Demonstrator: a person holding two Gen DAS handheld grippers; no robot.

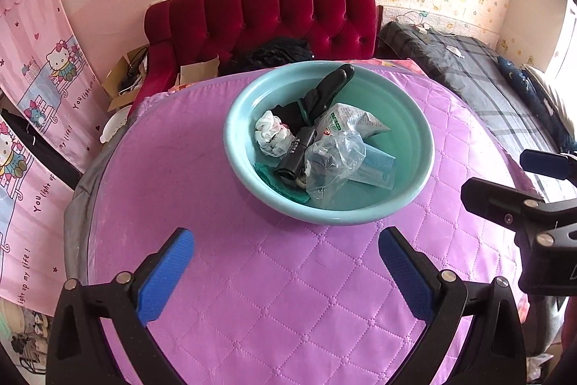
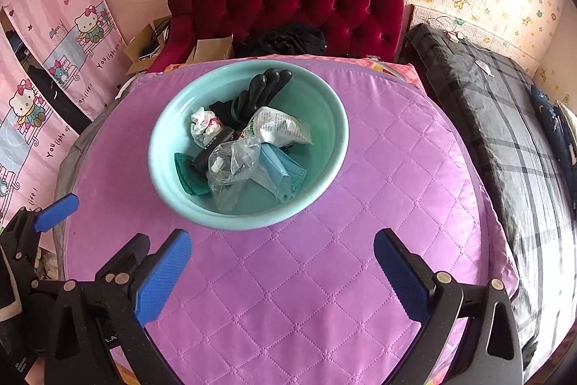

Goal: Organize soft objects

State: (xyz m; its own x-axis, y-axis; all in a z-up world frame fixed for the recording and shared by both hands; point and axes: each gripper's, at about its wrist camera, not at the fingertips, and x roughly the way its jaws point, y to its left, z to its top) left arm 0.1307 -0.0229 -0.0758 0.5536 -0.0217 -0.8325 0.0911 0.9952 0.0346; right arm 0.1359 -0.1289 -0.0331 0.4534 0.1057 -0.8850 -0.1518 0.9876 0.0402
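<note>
Both of our grippers are wide open and hold nothing. We see the left gripper and the right gripper up over the purple quilt, on the near side of the bowl. The bowl sits straight ahead of both. It looks a bit closer to the middle for the left gripper and a bit to the left for the right one.

Inside the bowl we see a white crumpled cloth on the left side, a green cloth at the near left, a clear plastic bag in the middle and black gloves at the back. The gloves point away from us. We think the left gripper is nearer to the white cloth.
</note>
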